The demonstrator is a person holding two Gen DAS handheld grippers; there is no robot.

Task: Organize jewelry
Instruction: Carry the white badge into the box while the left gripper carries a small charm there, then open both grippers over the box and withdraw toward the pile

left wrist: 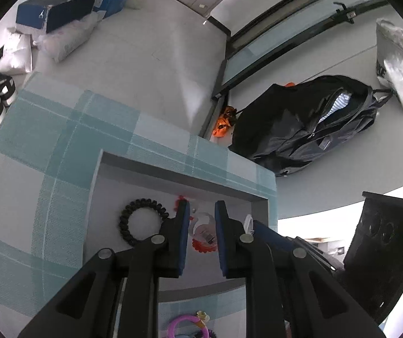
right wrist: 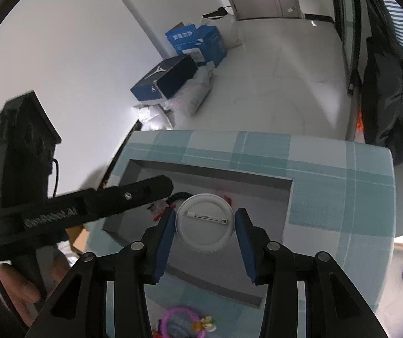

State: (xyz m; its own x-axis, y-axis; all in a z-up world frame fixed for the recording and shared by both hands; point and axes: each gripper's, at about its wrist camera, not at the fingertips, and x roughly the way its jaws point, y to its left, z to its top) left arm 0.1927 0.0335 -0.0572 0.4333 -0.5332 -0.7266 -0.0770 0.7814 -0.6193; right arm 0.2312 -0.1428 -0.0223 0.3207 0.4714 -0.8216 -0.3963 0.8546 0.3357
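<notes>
Right wrist view: right gripper (right wrist: 204, 226) pinches round white pin-back badge (right wrist: 204, 222) above shallow grey tray (right wrist: 285, 188). Left gripper (left wrist: 200, 211) spread; black spiral hair tie (left wrist: 139, 221) lies inside near the tray's left wall.

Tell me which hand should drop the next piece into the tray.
Right, probably. Its tongs hold the white badge above the gray tray; the left tongs hang open and empty over it.

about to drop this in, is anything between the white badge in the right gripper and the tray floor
Partly. The white pin badge, held in the right gripper, hangs over the grey tray. The left gripper reaches into the tray beside it, and red trinkets and a black coil hair tie already lie there.
</notes>
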